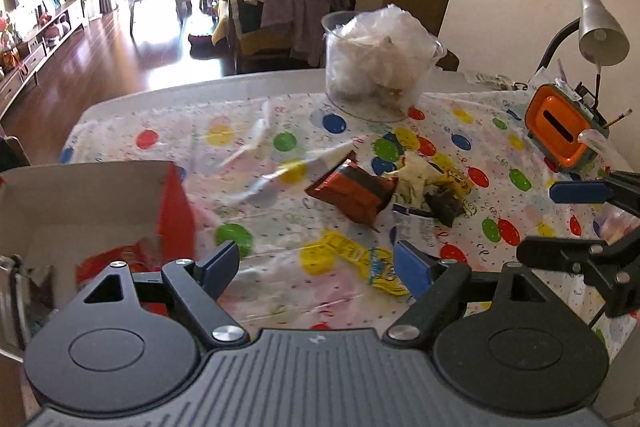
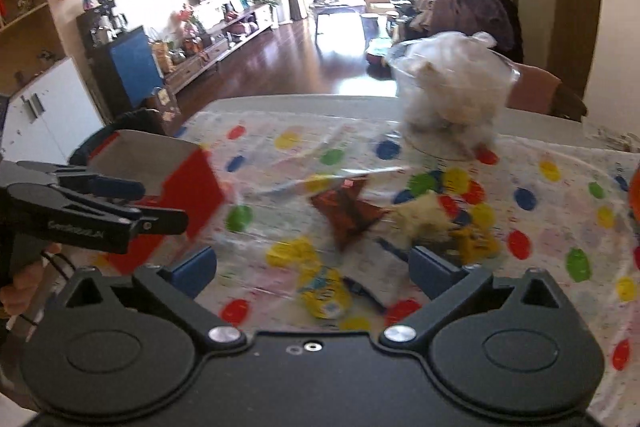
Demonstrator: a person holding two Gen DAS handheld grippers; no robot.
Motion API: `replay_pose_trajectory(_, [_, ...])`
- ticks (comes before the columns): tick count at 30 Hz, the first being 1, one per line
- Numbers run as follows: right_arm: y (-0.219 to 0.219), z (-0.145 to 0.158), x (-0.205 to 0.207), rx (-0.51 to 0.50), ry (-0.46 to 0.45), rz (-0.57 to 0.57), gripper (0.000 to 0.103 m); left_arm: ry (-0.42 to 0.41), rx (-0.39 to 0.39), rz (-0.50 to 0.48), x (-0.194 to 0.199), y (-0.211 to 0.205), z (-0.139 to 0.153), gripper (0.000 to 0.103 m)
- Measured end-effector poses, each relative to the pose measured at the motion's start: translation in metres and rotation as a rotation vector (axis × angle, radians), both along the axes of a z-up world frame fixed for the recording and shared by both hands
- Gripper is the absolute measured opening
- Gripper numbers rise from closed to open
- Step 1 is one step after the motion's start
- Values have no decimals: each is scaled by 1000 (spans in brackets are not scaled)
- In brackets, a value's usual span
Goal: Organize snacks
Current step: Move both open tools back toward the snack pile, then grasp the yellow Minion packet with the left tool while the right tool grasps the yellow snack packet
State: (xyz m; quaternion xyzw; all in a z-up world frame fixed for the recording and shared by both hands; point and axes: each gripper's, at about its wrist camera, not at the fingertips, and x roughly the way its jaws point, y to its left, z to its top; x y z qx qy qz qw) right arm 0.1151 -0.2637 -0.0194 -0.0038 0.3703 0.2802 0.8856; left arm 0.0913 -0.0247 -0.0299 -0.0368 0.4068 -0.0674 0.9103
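The left gripper [image 1: 318, 267] is nearest, its jaws spread wide and holding nothing; the right gripper [image 2: 314, 269] is likewise spread over a blurred yellow packet [image 2: 324, 293]. At twelve o'clock lies a brown snack packet [image 1: 352, 193], with crumpled wrappers [image 1: 430, 191] at one o'clock, too jumbled to identify. At nine o'clock, a red box [image 1: 92, 207] is cut off. A balloon-print tablecloth [image 1: 168, 131] covers the table; a living room lies beyond.
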Motion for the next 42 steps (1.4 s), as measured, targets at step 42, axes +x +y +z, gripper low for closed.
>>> replay_pose_trajectory(42, [-54, -136, 189, -226, 157, -11, 84, 377, 29, 202, 102, -101, -136, 84])
